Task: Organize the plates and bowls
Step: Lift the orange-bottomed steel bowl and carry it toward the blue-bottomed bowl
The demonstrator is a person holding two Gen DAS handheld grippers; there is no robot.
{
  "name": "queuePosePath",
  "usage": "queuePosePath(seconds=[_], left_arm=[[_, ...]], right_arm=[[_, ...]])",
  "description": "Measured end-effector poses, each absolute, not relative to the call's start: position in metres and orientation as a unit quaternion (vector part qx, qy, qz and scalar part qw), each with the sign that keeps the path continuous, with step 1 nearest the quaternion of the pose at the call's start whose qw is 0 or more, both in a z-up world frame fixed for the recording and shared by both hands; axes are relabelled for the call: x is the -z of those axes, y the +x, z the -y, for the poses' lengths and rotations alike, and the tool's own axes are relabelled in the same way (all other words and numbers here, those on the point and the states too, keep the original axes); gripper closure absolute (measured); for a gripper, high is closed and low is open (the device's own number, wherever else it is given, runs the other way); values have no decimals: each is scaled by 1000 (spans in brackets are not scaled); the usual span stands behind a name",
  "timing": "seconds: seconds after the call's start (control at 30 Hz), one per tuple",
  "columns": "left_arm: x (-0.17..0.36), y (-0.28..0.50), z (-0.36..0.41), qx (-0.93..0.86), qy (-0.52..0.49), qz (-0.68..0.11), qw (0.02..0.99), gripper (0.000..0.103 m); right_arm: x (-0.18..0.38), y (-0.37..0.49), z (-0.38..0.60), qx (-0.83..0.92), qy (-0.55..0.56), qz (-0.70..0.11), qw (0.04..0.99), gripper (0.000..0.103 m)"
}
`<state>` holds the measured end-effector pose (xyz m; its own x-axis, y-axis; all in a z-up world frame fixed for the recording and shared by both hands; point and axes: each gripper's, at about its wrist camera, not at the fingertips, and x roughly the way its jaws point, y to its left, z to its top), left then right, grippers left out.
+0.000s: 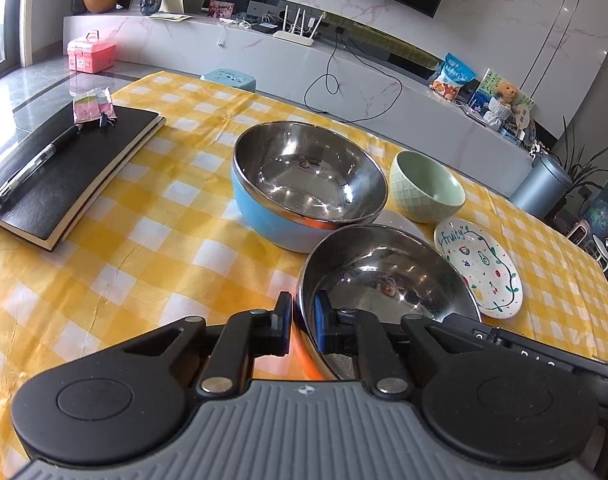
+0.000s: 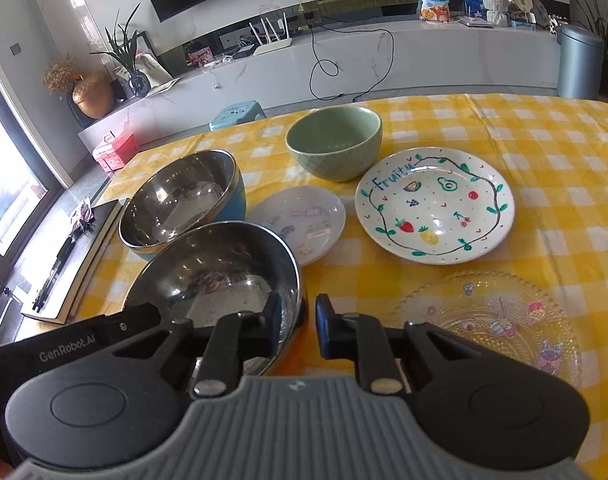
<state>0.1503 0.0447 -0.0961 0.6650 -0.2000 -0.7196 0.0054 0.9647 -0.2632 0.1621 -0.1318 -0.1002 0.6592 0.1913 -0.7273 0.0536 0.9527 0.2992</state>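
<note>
While my left gripper [image 1: 302,326] pinches the orange-sided steel bowl's [image 1: 384,276] rim, my right gripper [image 2: 299,330], slightly parted, straddles its three-o'clock edge, not clamped.

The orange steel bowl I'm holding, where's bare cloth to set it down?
Free: the cloth between the black notebook and the blue steel bowl, and the far right corner beyond the Fruity plate. Crowded: the cluster of blue bowl, green bowl, small white plate and glass plate.

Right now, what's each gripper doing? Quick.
Left gripper: shut on the orange-bottomed steel bowl, at its rim.
Right gripper: open, straddling the same bowl's rim, not clamped.
</note>
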Motion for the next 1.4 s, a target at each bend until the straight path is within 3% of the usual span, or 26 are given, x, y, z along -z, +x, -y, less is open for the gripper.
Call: queuePosePath(seconds=[0.7,1.4], left_arm=[[67,88,-71,31,-141,-412,900,94],[89,59,-78,15,-121,-448,886,94]], right_arm=[[78,106,119,-65,174,-430,884,94],[93,77,105,-79,165,-464,867,94]])
